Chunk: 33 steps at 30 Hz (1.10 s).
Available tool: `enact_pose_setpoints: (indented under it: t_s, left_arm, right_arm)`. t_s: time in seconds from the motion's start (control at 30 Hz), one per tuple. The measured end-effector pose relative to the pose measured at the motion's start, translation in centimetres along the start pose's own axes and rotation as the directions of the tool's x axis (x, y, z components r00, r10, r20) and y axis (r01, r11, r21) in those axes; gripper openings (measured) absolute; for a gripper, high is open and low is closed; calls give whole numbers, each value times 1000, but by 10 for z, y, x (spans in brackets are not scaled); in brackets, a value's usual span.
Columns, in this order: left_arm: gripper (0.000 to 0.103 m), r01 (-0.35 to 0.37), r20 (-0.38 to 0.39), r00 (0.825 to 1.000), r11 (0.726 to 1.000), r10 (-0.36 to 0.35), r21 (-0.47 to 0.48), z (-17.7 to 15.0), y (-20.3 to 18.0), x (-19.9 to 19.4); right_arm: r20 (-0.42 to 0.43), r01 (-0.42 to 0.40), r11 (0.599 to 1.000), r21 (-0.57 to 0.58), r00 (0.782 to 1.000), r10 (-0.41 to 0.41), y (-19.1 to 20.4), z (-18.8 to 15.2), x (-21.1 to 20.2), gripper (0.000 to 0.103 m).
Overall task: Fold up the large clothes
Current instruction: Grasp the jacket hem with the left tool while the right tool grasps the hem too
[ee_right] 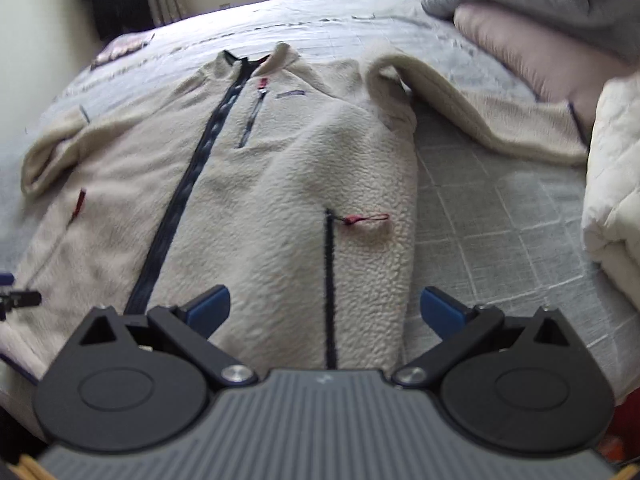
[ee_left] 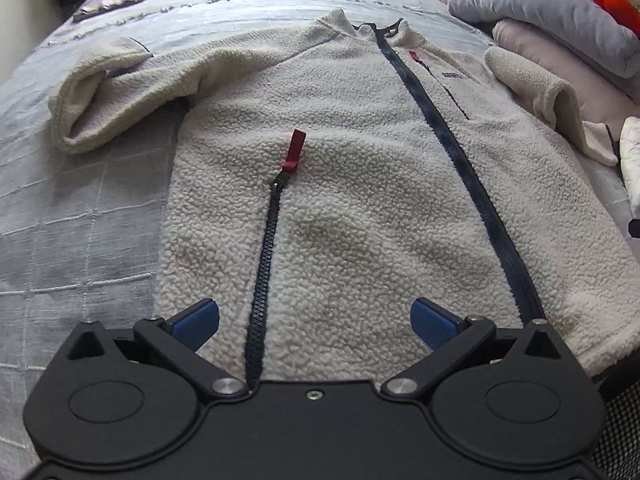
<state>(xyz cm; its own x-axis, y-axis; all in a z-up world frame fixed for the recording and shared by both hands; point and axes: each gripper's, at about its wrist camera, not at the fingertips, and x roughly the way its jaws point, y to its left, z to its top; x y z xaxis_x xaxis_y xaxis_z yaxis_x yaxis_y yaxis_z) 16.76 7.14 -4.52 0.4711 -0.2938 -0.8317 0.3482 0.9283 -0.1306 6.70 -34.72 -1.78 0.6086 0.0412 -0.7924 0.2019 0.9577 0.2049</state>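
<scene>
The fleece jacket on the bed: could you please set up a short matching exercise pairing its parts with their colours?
Things:
1. fleece jacket
2. main zipper
3. pocket zipper pull
4. gripper pads

Colours:
A. red
B. bright blue
C. cream
D. dark navy

Pairs: 1-C, 2-D, 3-A, 4-B

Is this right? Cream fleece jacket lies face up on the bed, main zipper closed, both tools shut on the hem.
Not quite: both tools are open, holding nothing. The left wrist view shows the left tool spread above the fleece jacket; the right wrist view shows the right tool likewise. Jacket face up on the bed, main zipper closed.
</scene>
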Motion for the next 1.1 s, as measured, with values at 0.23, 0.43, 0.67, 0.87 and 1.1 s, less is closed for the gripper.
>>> enact_pose_setpoints:
  t_s: [0.23, 0.43, 0.67, 0.87, 1.1]
  left_arm:
    - [101, 42, -62, 997, 988, -51, -151, 1, 69, 18]
    - [64, 164, -50, 982, 957, -181, -239, -16, 91, 14]
    - [15, 177, 23, 984, 949, -177, -259, -32, 85, -18]
    - [11, 219, 48, 976, 949, -214, -225, -52, 65, -56]
    - [29, 164, -45, 984, 975, -173, -153, -58, 59, -33]
  right_arm:
    - [-83, -158, 952, 263, 979, 186, -71, -5, 47, 79]
    - [-62, -276, 909, 313, 949, 310, -66, -22, 61, 28]
    - [-5, -141, 965, 221, 989, 146, -61, -4, 18, 9]
    - [-9, -42, 982, 184, 999, 44, -77, 16, -12, 9]
    - [-136, 126, 989, 73, 984, -115, -62, 15, 33, 19]
